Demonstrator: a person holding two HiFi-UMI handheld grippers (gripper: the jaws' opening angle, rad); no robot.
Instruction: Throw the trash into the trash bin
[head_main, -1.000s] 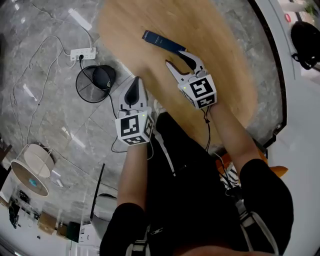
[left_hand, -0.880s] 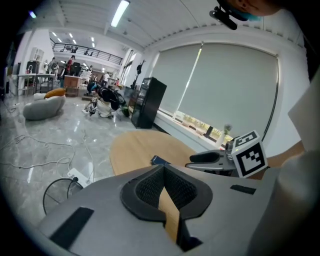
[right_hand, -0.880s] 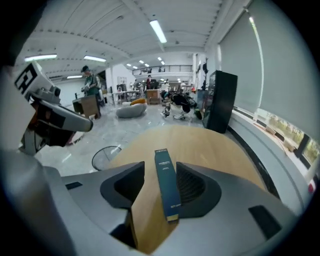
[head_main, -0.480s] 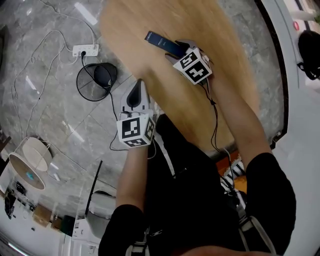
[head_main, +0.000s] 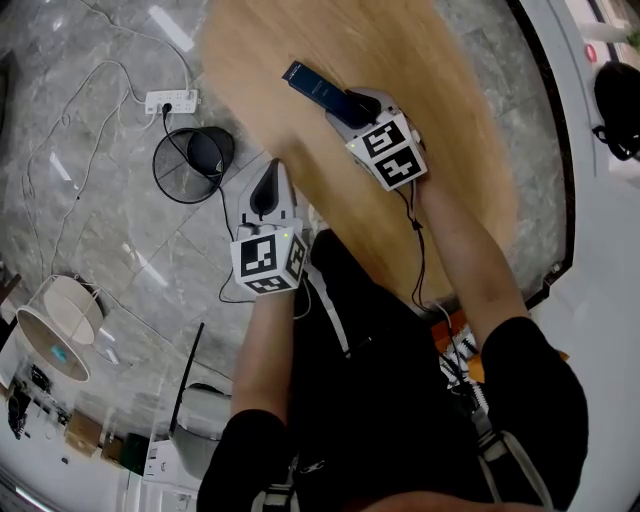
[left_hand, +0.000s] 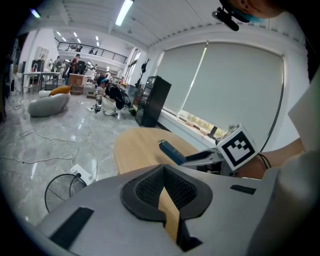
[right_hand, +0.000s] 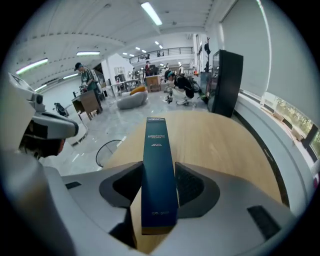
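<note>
Looking at this one, the whole thing hangs on how the box (head_main: 315, 85) sits in the right gripper (head_main: 352, 105). It's a long, dark blue carton lying on the table (head_main: 440, 120). Its long axis runs straight out along the line the jaws point. The near end is tucked back toward the throat and most of the length pokes out well past the tips. The jaws have just been closing in, and the pads look snug against both long sides, so I'd call that a grip on the box.

The left gripper (head_main: 272, 170) has its jaws pinched together with nothing between them, only a sliver of wood showing through the slit. It hangs just off the table edge.

The trash bin (head_main: 157, 175) is down on the floor, off to the left of the right jaws and past the table edge. It's nearer the left tips, but the right one has the box. My guess is the carry swings left and down, and that long overhang could wobble.
</note>
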